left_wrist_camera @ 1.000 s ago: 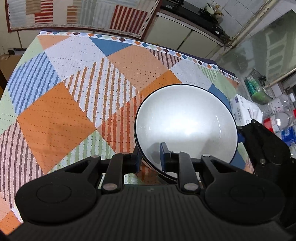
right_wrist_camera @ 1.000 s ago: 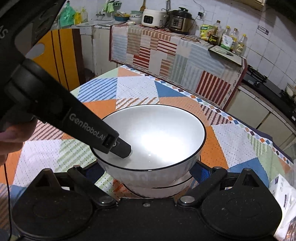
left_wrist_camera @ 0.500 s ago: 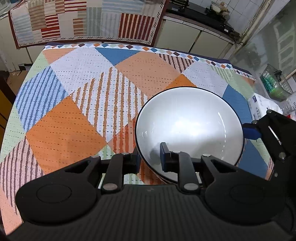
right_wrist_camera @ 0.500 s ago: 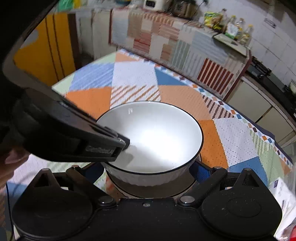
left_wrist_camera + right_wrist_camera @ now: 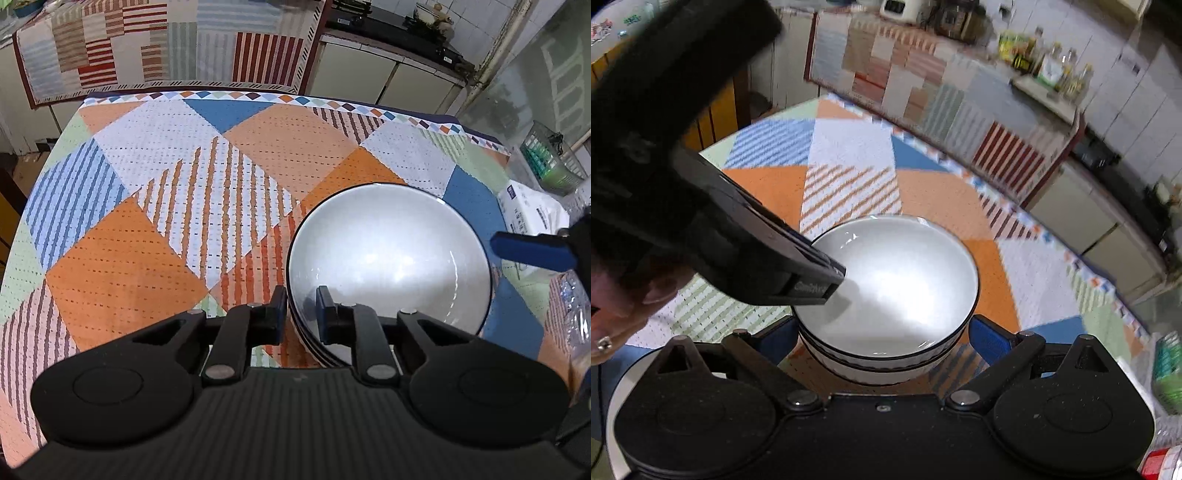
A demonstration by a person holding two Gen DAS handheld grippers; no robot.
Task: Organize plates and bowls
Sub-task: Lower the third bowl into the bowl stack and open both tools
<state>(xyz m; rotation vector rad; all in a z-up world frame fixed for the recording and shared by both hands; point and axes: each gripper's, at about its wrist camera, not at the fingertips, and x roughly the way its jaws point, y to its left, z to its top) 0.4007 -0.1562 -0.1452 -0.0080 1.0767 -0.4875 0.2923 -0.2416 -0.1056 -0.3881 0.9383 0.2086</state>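
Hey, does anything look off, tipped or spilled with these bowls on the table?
Nothing stands out. The top bowl sits nested level in the stack, empty, no chips visible. The left gripper pinches its rim.

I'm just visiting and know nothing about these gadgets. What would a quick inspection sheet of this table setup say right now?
Surface: table under a patchwork cloth.
Job's things: white bowl nested on a stack of bowls.
Clutter: white packet at the table's edge.
Grippers: left gripper shut on the top bowl's rim; right gripper open, its fingers either side of the stack.
Cables: thin dark cable at the lower left of the right wrist view.
Surroundings: kitchen counter with bottles, cloth-covered cabinet.
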